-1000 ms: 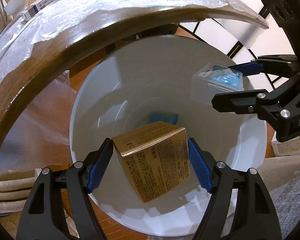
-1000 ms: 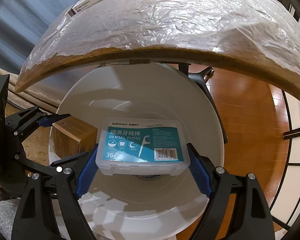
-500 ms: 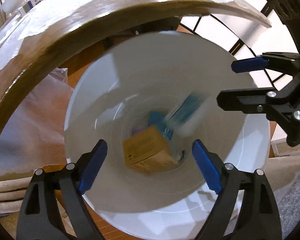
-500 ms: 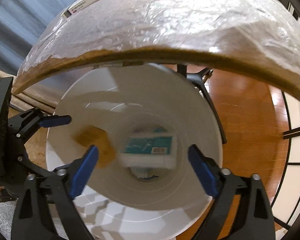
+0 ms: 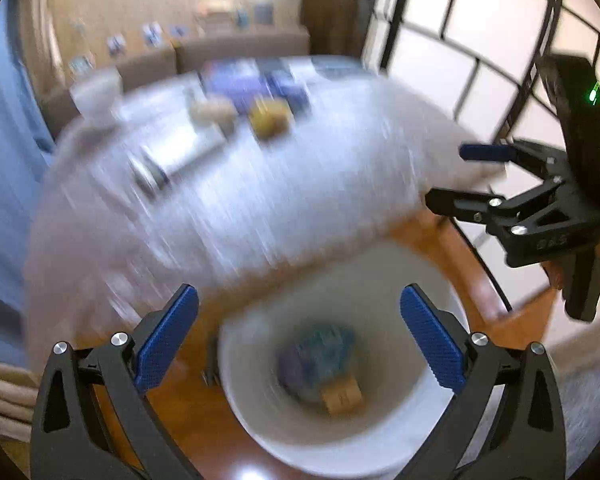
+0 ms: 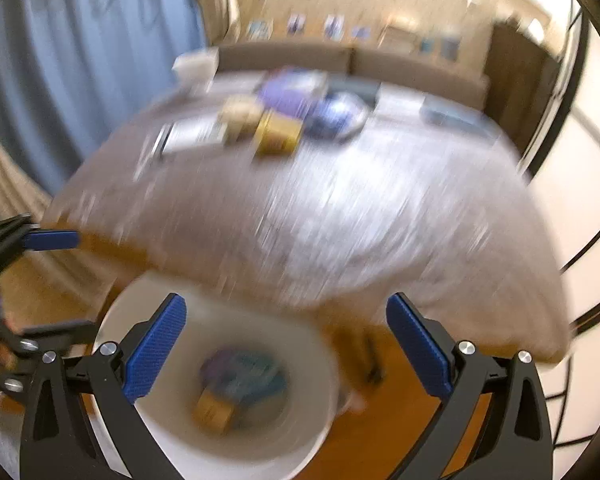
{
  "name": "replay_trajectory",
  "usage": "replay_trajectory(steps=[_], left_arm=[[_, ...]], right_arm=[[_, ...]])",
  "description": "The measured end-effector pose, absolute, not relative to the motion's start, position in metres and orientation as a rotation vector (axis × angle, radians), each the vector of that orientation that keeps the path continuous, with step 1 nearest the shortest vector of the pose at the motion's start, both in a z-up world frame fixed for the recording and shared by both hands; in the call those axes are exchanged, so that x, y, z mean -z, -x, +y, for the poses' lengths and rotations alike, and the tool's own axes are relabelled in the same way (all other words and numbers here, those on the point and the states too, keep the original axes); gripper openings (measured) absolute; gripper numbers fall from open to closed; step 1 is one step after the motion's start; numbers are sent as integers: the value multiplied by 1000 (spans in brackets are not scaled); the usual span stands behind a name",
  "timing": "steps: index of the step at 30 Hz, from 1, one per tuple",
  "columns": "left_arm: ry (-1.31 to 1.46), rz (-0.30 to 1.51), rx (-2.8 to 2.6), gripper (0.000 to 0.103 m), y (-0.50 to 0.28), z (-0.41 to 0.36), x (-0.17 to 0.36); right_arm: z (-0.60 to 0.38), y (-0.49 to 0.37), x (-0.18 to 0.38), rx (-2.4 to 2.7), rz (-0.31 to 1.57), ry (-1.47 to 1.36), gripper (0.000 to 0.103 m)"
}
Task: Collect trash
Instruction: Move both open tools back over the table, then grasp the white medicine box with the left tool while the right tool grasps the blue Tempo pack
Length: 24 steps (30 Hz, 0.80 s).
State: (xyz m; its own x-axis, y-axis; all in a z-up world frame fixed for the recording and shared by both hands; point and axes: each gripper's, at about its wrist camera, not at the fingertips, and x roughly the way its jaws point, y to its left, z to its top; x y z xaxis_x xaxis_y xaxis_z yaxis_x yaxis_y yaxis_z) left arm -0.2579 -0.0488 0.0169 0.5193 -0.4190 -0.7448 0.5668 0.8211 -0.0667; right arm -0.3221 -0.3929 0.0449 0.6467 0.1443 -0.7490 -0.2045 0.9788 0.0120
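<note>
Both views are motion-blurred. A white bin stands on the wooden floor under the table edge; it shows in the right wrist view too. Inside lie a gold box and a teal dental floss box, also seen from the right wrist as the gold box and the floss box. My left gripper is open and empty above the bin. My right gripper is open and empty; it appears in the left wrist view at the right.
A table covered in plastic film holds a gold box, a long white box, purple packages and a round blue item. Blue curtains hang at the left; a sofa stands behind.
Both grippers opened and dropped the gold box and the floss box into the bin. Both have since risen and tilted up, bringing the tabletop into view.
</note>
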Motion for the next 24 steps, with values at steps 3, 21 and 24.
replay_trajectory(steps=[3, 21, 24], left_arm=[[-188, 799, 539, 101, 225, -43, -31], [-326, 902, 517, 101, 86, -39, 2], [-357, 908, 534, 101, 78, -45, 8]], right_arm=[[-403, 289, -55, -187, 825, 28, 99], [-397, 101, -4, -220, 1015, -72, 99], [-394, 89, 4, -212, 1027, -56, 99]])
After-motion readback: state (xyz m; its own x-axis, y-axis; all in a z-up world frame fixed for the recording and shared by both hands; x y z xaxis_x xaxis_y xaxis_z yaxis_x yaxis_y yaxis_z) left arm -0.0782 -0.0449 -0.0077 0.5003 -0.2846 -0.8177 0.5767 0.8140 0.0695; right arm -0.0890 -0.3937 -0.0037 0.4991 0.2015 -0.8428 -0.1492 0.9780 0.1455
